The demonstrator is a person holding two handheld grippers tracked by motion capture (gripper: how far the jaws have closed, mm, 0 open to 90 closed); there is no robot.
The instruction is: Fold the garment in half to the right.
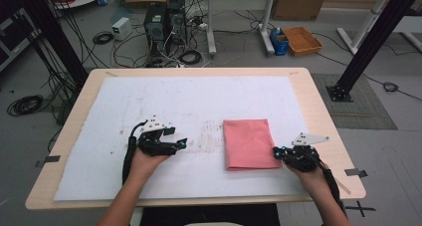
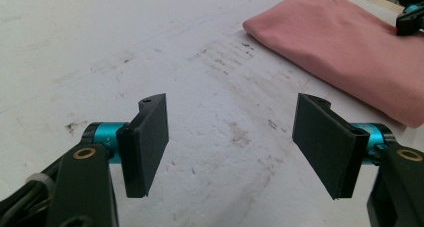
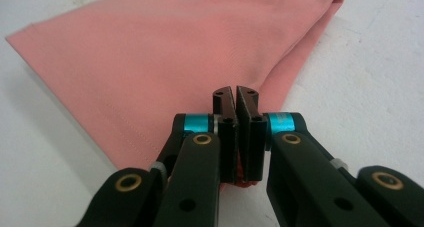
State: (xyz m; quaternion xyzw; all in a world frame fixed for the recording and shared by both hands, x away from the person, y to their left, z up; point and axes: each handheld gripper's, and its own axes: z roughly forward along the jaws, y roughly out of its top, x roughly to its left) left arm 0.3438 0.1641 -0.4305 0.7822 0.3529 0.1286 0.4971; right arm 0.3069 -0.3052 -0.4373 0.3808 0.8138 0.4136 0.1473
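A folded pink cloth (image 1: pixel 247 142) lies flat on the white sheet, right of the table's middle. My right gripper (image 1: pixel 276 153) is at the cloth's near right corner. In the right gripper view its jaws (image 3: pixel 235 99) are pressed together with a bit of the pink cloth (image 3: pixel 150 62) pinched low between the pads. My left gripper (image 1: pixel 177 137) rests on the sheet to the left of the cloth, pointing toward it. Its jaws (image 2: pixel 232 147) stand wide open with nothing between them, and the cloth (image 2: pixel 350 42) lies a short way ahead. The right gripper (image 2: pixel 410 17) shows at that view's far right edge.
The white sheet (image 1: pixel 149 101) covers most of the wooden table (image 1: pixel 318 111) and has brown smudges near its middle. Beyond the far edge, on the floor, are computer towers (image 1: pixel 164 19), cables, an orange tray (image 1: pixel 301 40) and black frame posts (image 1: pixel 370 42).
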